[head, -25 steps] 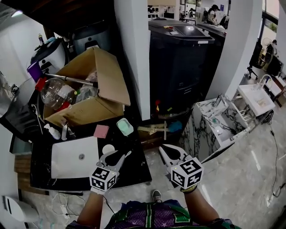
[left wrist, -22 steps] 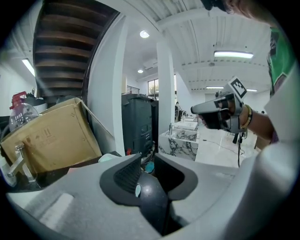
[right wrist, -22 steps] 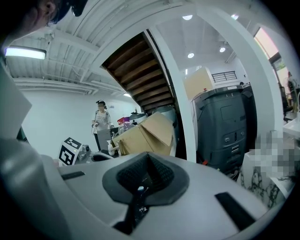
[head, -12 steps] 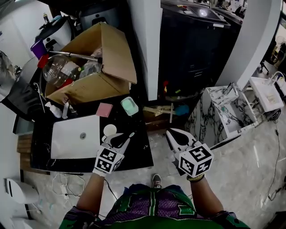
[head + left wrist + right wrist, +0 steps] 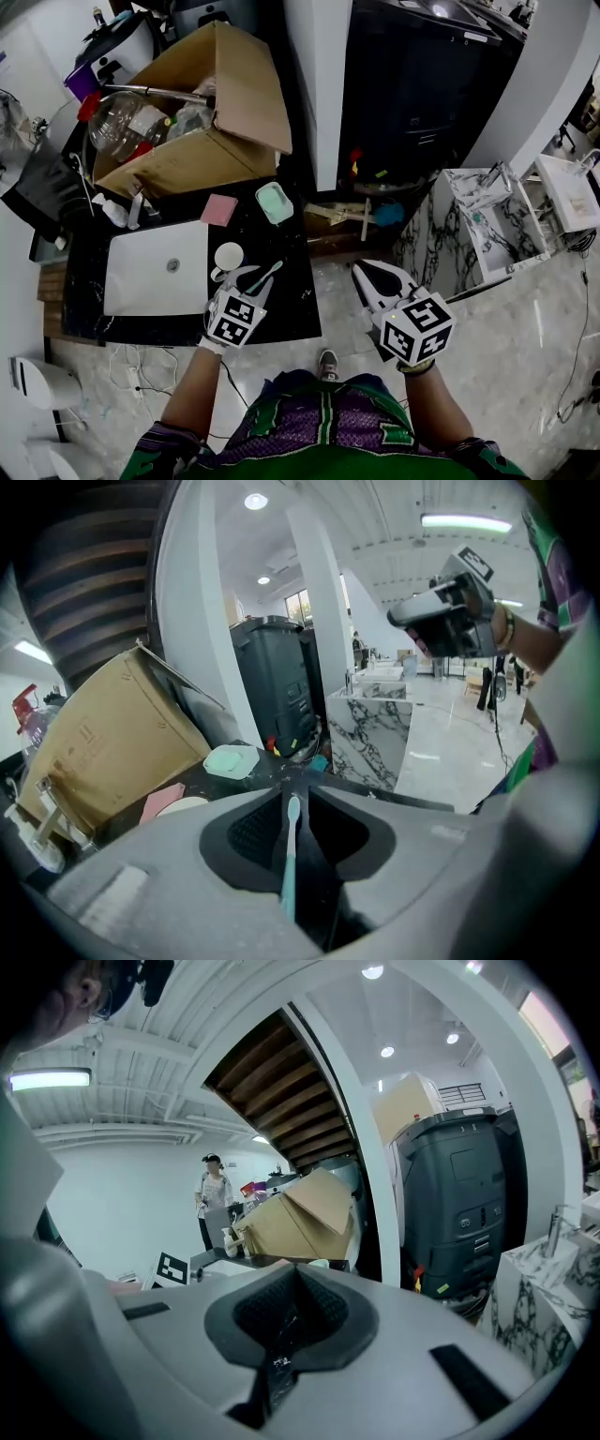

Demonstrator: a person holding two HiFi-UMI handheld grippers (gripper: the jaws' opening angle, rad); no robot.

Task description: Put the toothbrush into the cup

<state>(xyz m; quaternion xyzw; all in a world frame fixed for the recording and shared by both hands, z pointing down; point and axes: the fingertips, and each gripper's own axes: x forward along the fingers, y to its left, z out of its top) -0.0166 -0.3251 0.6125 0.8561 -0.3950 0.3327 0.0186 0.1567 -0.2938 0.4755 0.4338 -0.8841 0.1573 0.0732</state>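
Teal-handled toothbrush [image 5: 289,864], one only, pinched in the left gripper [image 5: 292,791]: both jaws closed flat on the handle, pale bristle head poking out past the tips. From the head view the brush [image 5: 263,277] slants up and to the right over the black counter [image 5: 286,317], its head just beside the one white cup [image 5: 228,255], not in it. The cup stands upright on the counter, round rim facing up, between the left gripper [image 5: 246,283] and a white basin [image 5: 141,281]. Right gripper [image 5: 367,274] is off the counter's right edge, over the floor, well apart from the brush; in its own view the jaws [image 5: 295,1274] meet at the tips with nothing between them. Further back on the counter: one pink pad [image 5: 219,210], one mint-green dish [image 5: 275,202], one open cardboard box [image 5: 234,103] tipped on its side, with a clear plastic bottle [image 5: 117,120] among the clutter inside. Behind: one white pillar [image 5: 317,84], one dark machine [image 5: 427,89], one marble-patterned cabinet [image 5: 441,239]. Floor [image 5: 525,319] pale, speckled stone.
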